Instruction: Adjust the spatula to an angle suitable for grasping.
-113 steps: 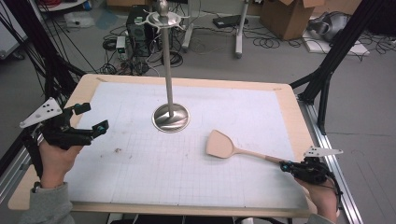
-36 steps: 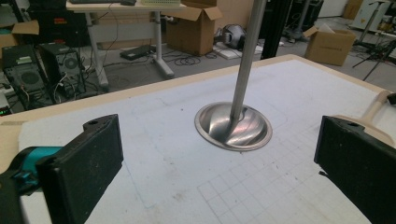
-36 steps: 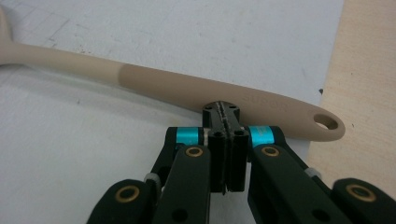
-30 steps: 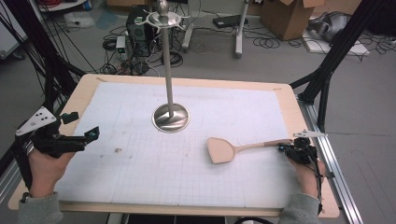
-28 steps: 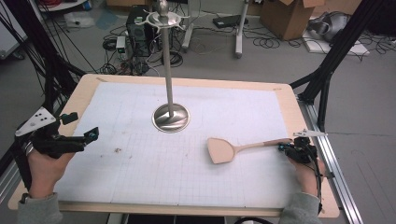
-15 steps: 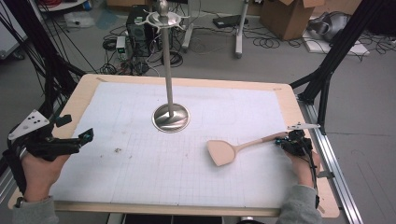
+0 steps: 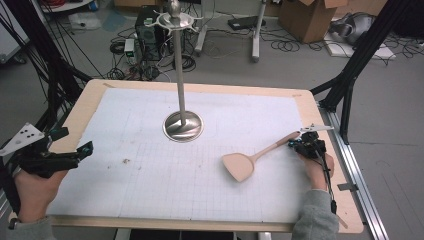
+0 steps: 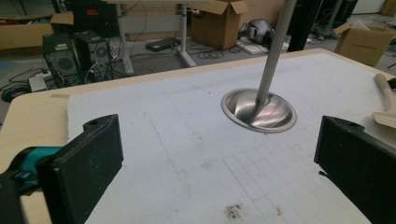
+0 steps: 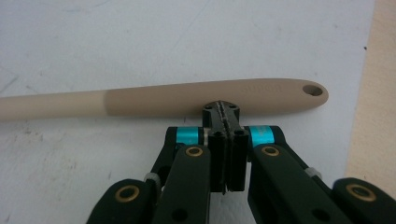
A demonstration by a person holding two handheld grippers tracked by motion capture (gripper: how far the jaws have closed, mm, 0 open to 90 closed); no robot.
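The beige spatula (image 7: pixel 250 159) lies flat on the white gridded mat (image 7: pixel 150 200), right of centre, its blade toward the middle of the table and its handle running up and right toward the mat's right edge. In the right gripper view the handle (image 9: pixel 187 100) crosses the picture side to side, and its end has a small hanging hole.

The right gripper (image 7: pixel 302 145) sits at that handle end. Its 2 jaws are pressed fully together with nothing between them, and their tips meet the near side of the handle; whether they actually press on it or rest just short is hard to tell from this angle.

The metal stand (image 7: pixel 183 125), a round base with a tall upright pole, rises behind the spatula near the mat's middle, well apart from it.

The left gripper (image 7: pixel 75 152) hovers at the table's left edge, its 2 jaws spread wide and empty, pointed toward the stand.
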